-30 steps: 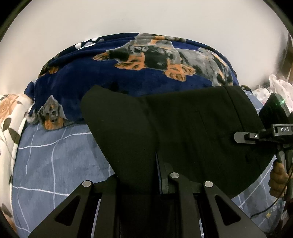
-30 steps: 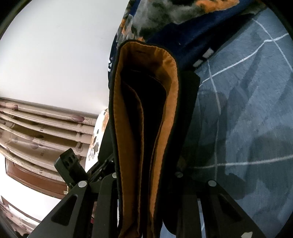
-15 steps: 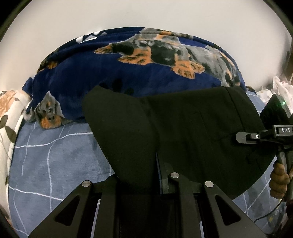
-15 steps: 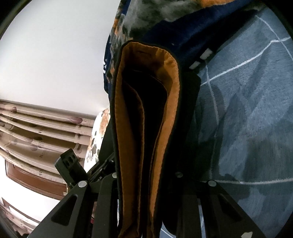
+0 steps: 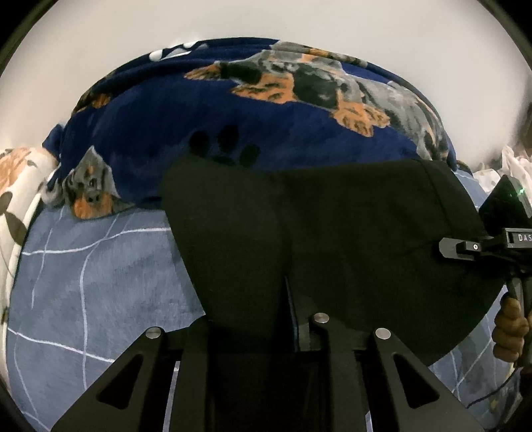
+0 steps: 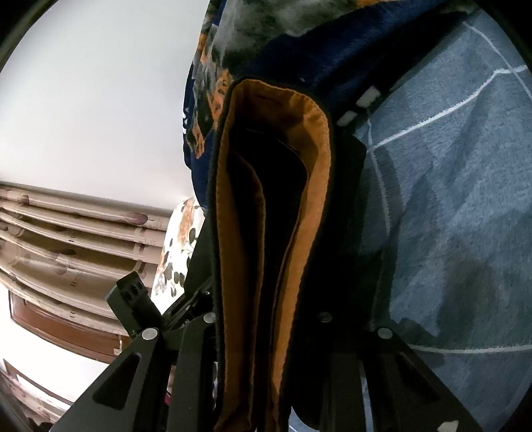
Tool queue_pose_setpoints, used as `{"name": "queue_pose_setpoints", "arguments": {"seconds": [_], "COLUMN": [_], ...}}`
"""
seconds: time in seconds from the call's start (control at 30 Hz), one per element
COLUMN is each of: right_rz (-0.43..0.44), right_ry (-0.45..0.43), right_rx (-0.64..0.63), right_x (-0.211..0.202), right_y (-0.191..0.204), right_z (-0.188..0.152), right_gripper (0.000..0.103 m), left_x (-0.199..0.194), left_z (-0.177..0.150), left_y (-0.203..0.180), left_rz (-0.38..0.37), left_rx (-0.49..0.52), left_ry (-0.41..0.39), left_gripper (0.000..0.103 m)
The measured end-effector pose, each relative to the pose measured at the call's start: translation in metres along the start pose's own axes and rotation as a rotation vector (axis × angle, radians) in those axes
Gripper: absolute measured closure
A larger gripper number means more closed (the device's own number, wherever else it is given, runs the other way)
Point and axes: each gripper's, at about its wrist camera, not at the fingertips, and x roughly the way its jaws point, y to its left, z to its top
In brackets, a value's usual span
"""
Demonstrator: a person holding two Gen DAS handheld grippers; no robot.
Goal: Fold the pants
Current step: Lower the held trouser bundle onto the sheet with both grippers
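Left gripper [image 5: 266, 335]: jaws clamped on black pants [image 5: 349, 239]; cloth bunches up between the fingers and hides the tips. Right gripper [image 6: 266, 349]: also clamped on the pants [image 6: 276, 232], edge-on in its own view. That view shows an orange-brown lining [image 6: 312, 186] wrapped around stacked black layers, so the fabric is doubled over.

From the left wrist view, the pants hang as one wide black sheet held off the bed between the two tools. A rounded flap [image 5: 226, 232] rises just left of the left gripper; the rest stretches right to the right gripper [image 5: 465, 247], which bites the sheet's far right edge. The person's hand [image 5: 508, 332] grips its handle below. Readable text on that tool: white letters "DAS" [image 5: 523, 237], cut off by the frame edge. Small green light [image 5: 521, 190] on the black block above it.

Relative to the pants:
- Below and left: blue bedsheet [image 5: 99, 282] with white grid lines; it also shows past the right side of the fabric in the right wrist view [image 6: 449, 199].
- Behind: navy fleece blanket [image 5: 199, 116] with a dog print and black paw marks, touching the sheet.
- Far left: white floral pillow [image 5: 13, 206].
- Beyond the blanket: plain white wall [image 5: 266, 20].

Right wrist view, left of the pants: beige ribbed panels [image 6: 66, 232] with small printed lettering, too blurred to read.
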Motion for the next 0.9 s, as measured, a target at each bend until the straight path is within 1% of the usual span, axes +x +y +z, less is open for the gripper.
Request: {"name": "queue_pose_setpoints", "arguments": {"seconds": [0.13,0.33,0.4,0.5,0.6,0.73,0.87,0.9], "right_rz": [-0.020,-0.097,-0.139,-0.182,-0.255,-0.292,-0.305,-0.305], "right_ry": [-0.001,0.002,0.001,-0.006,-0.019,-0.041,-0.065,-0.071], "right_rx": [-0.010,-0.067,-0.097,-0.127,-0.204,-0.260,-0.294,-0.298], "right_x": [0.003,0.005,0.007,0.010,0.014,0.019,0.020,0.021], "right_y": [0.004,0.010,0.013,0.014,0.018,0.023,0.025,0.025], "right_z": [0.000,0.001,0.000,-0.001,-0.005,-0.009,-0.013,-0.014], "right_gripper": [0.081,0.081,0.081,0.078,0.075,0.074,0.074,0.074], "left_x": [0.006,0.016,0.018,0.021,0.024,0.025,0.025,0.025], "left_z": [-0.003,-0.009,-0.011,-0.013,-0.016,-0.022,-0.025,-0.025], "left_y": [0.002,0.008,0.009,0.009,0.010,0.012,0.013,0.014], "left_rz": [0.014,0.022,0.039,0.048,0.059,0.073,0.080,0.083], "left_rx": [0.002,-0.014,-0.013,-0.011,-0.012,-0.016,-0.021,-0.026], "left_ry": [0.003,0.004,-0.002,-0.010,-0.023,-0.055,-0.075,-0.080], "left_gripper": [0.080,0.076,0.069,0.065,0.060,0.055,0.052,0.049]}}
